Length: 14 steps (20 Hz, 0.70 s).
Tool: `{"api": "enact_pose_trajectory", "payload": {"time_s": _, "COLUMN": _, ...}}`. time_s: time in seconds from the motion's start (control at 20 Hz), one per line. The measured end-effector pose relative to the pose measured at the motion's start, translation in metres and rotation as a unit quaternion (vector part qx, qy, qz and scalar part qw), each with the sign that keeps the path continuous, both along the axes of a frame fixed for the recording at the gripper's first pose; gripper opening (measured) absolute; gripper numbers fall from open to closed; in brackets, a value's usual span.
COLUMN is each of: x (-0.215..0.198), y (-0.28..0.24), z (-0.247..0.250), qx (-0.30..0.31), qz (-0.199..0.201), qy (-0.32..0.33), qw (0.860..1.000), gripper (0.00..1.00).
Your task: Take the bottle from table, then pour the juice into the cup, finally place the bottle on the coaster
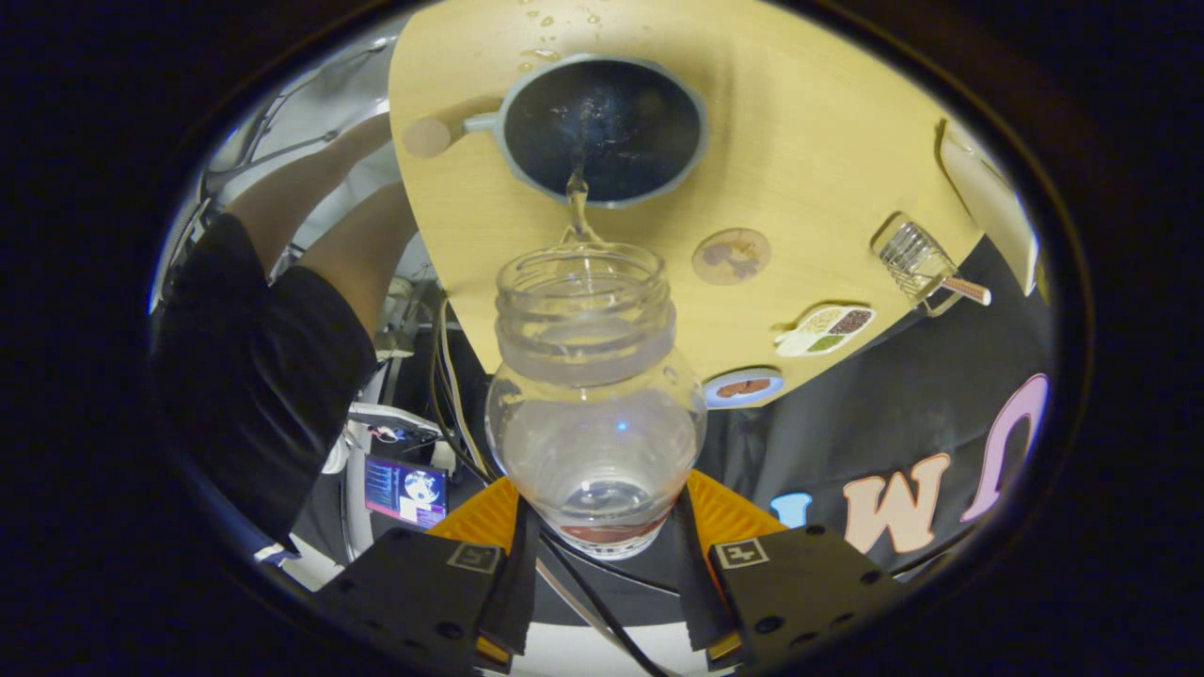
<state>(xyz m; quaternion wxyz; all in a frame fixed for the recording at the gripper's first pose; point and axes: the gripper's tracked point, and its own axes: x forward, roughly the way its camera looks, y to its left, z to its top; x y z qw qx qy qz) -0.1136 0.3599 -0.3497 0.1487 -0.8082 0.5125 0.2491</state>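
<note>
A clear plastic bottle (593, 395) with no cap sits between my fingers, and my gripper (602, 522) is shut on its lower body. The bottle is tipped forward with its mouth toward a dark cup (602, 127) with a grey rim and a side handle, standing on the light wooden table (809, 132). A thin stream of clear liquid runs from the bottle's mouth into the cup. A round brown cork coaster (732, 255) lies on the table just right of the bottle's neck.
A person's arm and dark sleeve (254, 367) reach in beside the table on the left. On the table to the right lie a ribbed glass jar (917, 259), a leaf-shaped dish (826, 330) and a small round plate (743, 386). Droplets spot the table beyond the cup.
</note>
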Motion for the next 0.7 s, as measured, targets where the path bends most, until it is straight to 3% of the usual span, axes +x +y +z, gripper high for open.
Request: {"api": "enact_pose_trajectory", "payload": {"time_s": 0.7, "x": 0.002, "y": 0.01, "z": -0.013, "qx": -0.047, "qz": 0.035, "qy": -0.004, "qw": 0.998, "gripper": 0.67}}
